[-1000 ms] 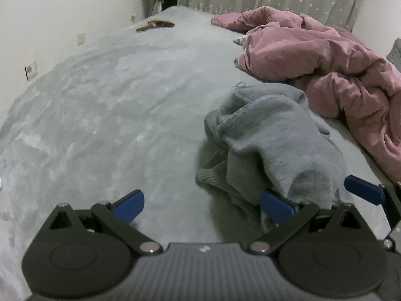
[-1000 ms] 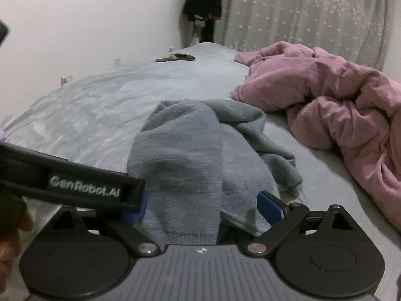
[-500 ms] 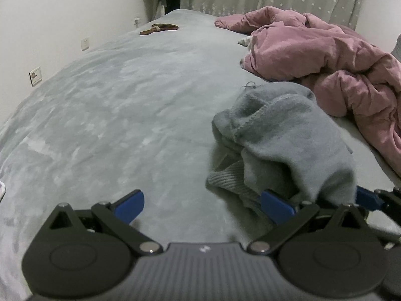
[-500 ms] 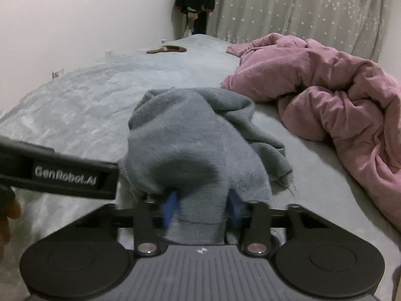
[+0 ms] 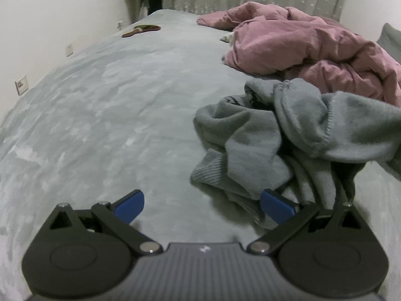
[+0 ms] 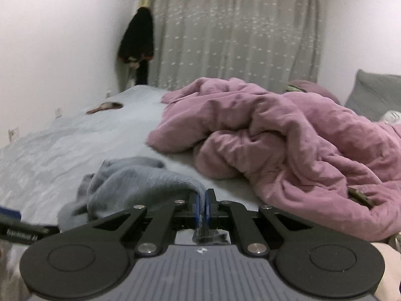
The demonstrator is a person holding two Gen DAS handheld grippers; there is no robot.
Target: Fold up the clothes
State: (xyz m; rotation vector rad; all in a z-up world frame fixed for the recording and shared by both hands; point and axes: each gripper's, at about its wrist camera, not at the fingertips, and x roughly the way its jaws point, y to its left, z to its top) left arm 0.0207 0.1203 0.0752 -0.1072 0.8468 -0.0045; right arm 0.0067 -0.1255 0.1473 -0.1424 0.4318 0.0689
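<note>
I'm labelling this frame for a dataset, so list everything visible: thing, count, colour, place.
Sweater: one, grey, crumpled on the bed, one edge lifted.
Duvet: one, pink, bunched on the far right of the bed.
Bed cover: one, pale grey, spread under everything.
Flat object: one, brown and reddish, far end of the bed; too small to identify.
Pillow: one, grey, far right against the wall.
Curtain: one, grey-beige with pale dots, behind the bed.
Dark garment: one, black, hanging in the corner.
Wall sockets: at least two, white, left wall.
Left gripper: blue fingers apart, empty.
Right gripper: blue fingers shut on the sweater's edge.
</note>
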